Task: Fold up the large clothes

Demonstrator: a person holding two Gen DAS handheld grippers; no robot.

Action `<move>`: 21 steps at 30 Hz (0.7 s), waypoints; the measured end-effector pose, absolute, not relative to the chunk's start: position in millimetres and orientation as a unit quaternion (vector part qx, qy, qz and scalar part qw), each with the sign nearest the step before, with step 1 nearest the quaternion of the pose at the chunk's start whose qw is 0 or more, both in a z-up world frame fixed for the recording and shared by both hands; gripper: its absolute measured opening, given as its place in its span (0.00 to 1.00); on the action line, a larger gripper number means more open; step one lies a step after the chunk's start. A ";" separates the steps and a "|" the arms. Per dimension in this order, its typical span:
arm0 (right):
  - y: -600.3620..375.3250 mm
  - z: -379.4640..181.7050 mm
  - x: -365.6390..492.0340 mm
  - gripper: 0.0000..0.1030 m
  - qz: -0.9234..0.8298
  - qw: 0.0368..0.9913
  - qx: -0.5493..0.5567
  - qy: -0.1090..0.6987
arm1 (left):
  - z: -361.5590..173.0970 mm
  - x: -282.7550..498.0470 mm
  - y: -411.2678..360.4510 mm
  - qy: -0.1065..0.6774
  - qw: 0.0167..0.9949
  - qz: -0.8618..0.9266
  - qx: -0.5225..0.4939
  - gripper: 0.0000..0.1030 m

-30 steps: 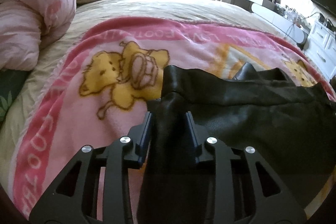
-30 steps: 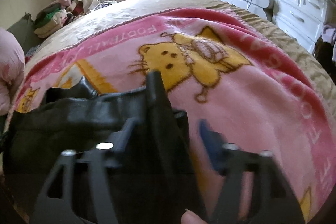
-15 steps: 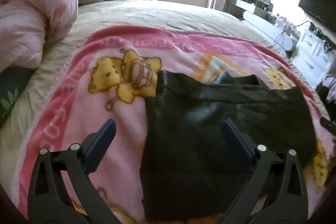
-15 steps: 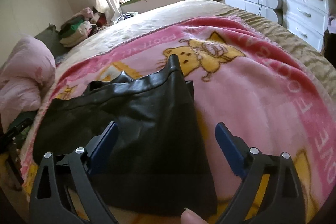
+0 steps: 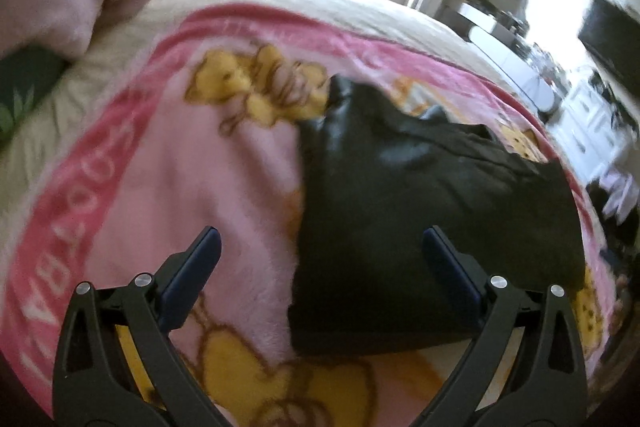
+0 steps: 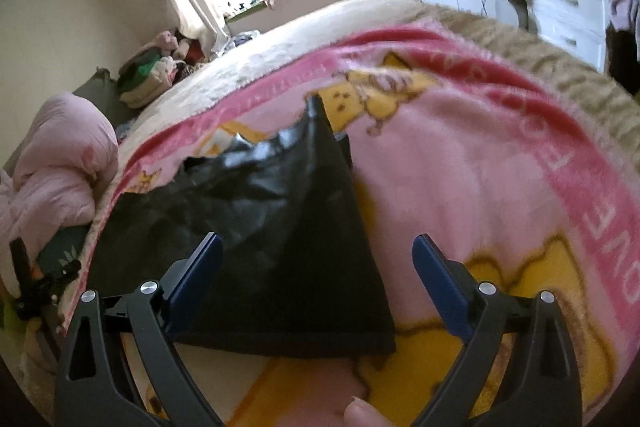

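Both claws have let go and drawn back | left claw (image 5: 320, 259), right claw (image 6: 314, 263) spread, empty; black garment (image 5: 420, 211) lies folded flat on pink blanket (image 5: 192, 187), likely freed for regrasping

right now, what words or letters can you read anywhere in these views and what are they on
"OVE FO": large white letters on the red border of the pink blanket, right wrist view, cut off at both ends.
Far border of the same blanket, right wrist view: small white lettering, too blurred to read.
Left border, left wrist view: large white letters, too motion-blurred to read for certain.
Black garment: no text visible.
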State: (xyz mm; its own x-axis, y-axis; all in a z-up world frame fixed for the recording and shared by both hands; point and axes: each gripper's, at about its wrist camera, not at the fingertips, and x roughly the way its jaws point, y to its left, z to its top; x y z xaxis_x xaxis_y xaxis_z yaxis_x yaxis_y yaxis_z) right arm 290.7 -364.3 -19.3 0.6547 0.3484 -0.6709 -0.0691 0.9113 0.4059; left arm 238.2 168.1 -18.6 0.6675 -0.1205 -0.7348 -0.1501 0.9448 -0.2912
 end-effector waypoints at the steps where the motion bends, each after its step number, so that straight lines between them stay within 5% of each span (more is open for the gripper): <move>1: -365.0 -24.8 292.9 0.87 0.118 0.889 0.180 0.405 | -24.8 239.9 171.8 0.412 0.893 0.001 -0.182 0.91; 5: -364.8 -55.6 303.5 0.66 0.124 0.861 0.201 0.450 | -45.3 245.6 176.1 0.429 0.879 -0.014 -0.209 0.91; 13: -361.2 -73.2 300.4 0.40 0.148 0.843 0.240 0.458 | -68.5 250.1 167.5 0.439 0.859 -0.040 -0.260 0.90; 14: -360.8 -70.0 299.2 0.30 0.148 0.846 0.235 0.455 | -69.0 250.5 165.5 0.439 0.859 -0.039 -0.260 0.85; 15: -360.5 -65.4 297.8 0.24 0.151 0.849 0.232 0.450 | -68.4 251.1 163.0 0.439 0.860 -0.045 -0.258 0.63; 16: -360.4 -59.4 296.6 0.22 0.154 0.851 0.233 0.445 | -65.7 251.3 157.1 0.443 0.859 -0.054 -0.251 0.56; 19: -364.1 -43.6 291.0 0.19 0.166 0.855 0.232 0.432 | -51.0 248.0 142.4 0.446 0.870 -0.047 -0.205 0.38; 21: -367.1 -36.8 286.2 0.19 0.160 0.859 0.225 0.432 | -42.9 238.3 137.3 0.450 0.867 -0.054 -0.208 0.38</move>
